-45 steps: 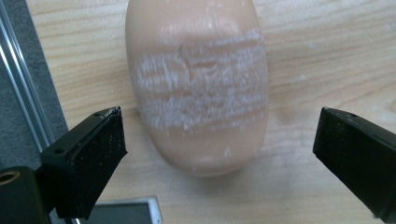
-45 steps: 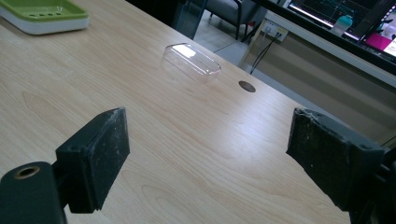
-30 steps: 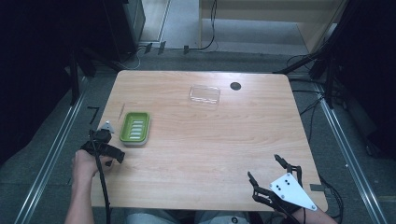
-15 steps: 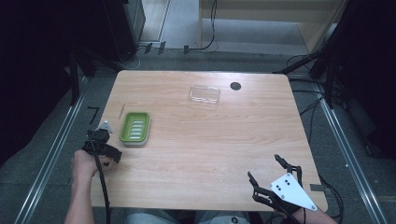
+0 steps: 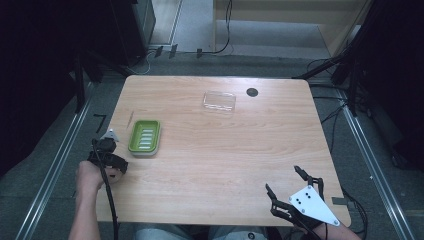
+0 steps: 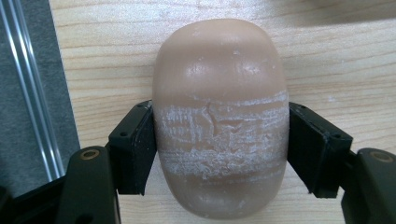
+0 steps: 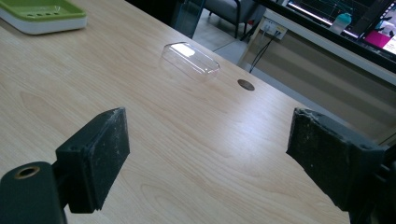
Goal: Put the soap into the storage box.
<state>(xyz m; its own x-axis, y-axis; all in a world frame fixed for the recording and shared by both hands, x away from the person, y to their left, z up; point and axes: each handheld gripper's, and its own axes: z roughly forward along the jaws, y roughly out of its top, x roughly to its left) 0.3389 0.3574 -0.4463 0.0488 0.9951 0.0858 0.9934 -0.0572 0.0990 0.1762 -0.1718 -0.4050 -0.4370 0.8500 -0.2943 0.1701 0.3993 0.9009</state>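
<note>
**Gripping soap at table's left edge — grasp done, transfer pending**

Closing just finished: left gripper (image 6: 219,135) jaws have been shutting and now clamp the tan soap bar (image 6: 219,116) on both flanks, bar lying flat on the table (image 5: 220,160). Green soap dish (image 5: 145,136) sits near, at 1 o'clock from the left gripper, empty. Clear lid (image 5: 219,101) far off at 2 o'clock. Right gripper (image 7: 205,154) idle, jaws wide, nothing between. Left, by my read: lift, place in dish, probably lid.
</note>
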